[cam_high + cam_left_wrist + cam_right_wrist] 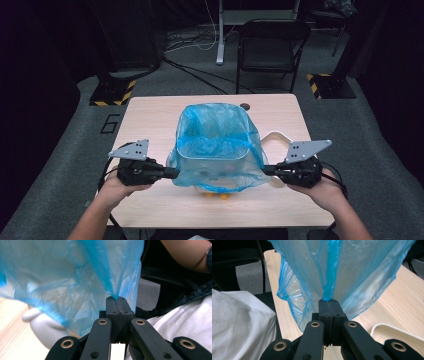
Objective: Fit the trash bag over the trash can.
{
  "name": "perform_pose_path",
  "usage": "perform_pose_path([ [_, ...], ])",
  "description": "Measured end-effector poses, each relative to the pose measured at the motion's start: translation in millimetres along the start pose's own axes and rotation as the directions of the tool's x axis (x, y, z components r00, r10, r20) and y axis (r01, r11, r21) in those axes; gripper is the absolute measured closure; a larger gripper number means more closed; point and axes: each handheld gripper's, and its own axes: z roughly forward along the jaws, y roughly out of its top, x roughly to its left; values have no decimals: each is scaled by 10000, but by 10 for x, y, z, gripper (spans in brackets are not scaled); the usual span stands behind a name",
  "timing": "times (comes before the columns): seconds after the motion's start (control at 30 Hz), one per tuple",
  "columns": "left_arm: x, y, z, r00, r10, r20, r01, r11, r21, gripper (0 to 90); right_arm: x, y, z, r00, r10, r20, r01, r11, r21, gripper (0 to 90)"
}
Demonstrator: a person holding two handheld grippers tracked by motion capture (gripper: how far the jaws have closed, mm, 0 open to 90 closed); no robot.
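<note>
Nearest, bottom of high view: two forearms coming in, left hand [117, 184] and right hand [324, 187] each round a black gripper w/ grey three-cornered plate on top. White cloth (shirt?) close by in both gripper views.

Left gripper [175, 173] at left side of blue bag [217, 150], jaws pressed together, clamped on a pinch of bag film. Same in left gripper view: left gripper [117, 299] w/ jaws closed flat, thin blue plastic [75, 277] gathered to a point and running up out of the seam. White rounded object [42, 327] just beside/under bag there, partly covered by film; can't tell what.

Right gripper [266, 170] mirrored at bag's right side, also clenched on bag film. Right gripper view: right gripper [329, 301] w/ jaws closed, twisted darker-blue fold of bag [352, 270] pinched at tips, rest fanning upward.

Bag: translucent blue, mouth open, upright, mid-table on light wood table [150, 115], toward near half, stretched between both grippers. Pale container shape inside, blurred. Small orange bits [215, 195] under near edge of bag, too small to ID. White curved rim/handle [277, 136] on table just right of bag; also at lower right of right gripper view.

Farther: small dark round spot [244, 106] near far table edge. Floor marking reading "6" [111, 122] left of table. Beyond: black folding chair [270, 50], yellow-black striped bases [112, 92], cables [195, 42] on grey floor. No brand or label legible.
</note>
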Motion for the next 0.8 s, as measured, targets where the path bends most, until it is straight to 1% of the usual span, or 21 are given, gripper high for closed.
perform_pose_path([
  [0.1, 45, -57, 31, 9998, -176, -44, 176, 9998, 52, 893, -37, -65, 41, 9998, 185, 51, -186, 9998, 115, 900],
  [0.2, 92, -111, 53, 9993, -323, -181, 325, 9994, 155, 892, -62, -120, 95, 9996, 243, 171, -249, 9991, 338, 900],
  [0.33, 163, -178, 75, 9978, -632, -204, 635, 9979, 112, 891, -81, -183, 162, 9992, 375, 148, -382, 9980, 500, 900],
  [0.37, 173, -188, 78, 9976, -669, -201, 671, 9977, 108, 891, -82, -195, 169, 9989, 458, 135, -464, 9977, 498, 900],
  [0.43, 189, -200, 79, 9973, -705, -211, 709, 9974, 161, 891, -88, -214, 176, 9988, 448, 181, -456, 9977, 510, 900],
  [0.5, 199, -207, 79, 9971, -695, -306, 705, 9970, 315, 891, -94, -233, 178, 9986, 489, 217, -500, 9973, 534, 900],
  [0.57, 200, -210, 76, 9969, -714, -322, 725, 9967, 371, 889, -101, -261, 183, 9979, 617, 193, -625, 9969, 479, 900],
  [0.6, 191, -204, 71, 9970, -691, -354, 705, 9966, 420, 887, -101, -270, 180, 9980, 610, 169, -616, 9972, 427, 897],
  [0.63, 181, -195, 64, 9970, -676, -379, 693, 9965, 463, 872, -94, -275, 171, 9976, 663, 189, -669, 9972, 329, 866],
  [0.67, 173, -186, 56, 9970, -671, -390, 689, 9965, 481, 834, -88, -273, 160, 9972, 713, 208, -719, 9970, 271, 824],
  [0.7, 157, -173, 39, 9971, -659, -391, 678, 9965, 488, 806, -83, -270, 150, 9972, 723, 180, -726, 9971, 211, 807],
  [0.77, 107, -146, -8, 9972, -613, -438, 630, 9973, 376, 734, -70, -257, 118, 9971, 754, 45, -754, 9972, -19, 757],
  [0.8, 83, -136, -33, 9971, -580, -485, 596, 9977, 315, 713, -68, -248, 103, 9967, 814, -45, -814, 9966, -128, 746],
])
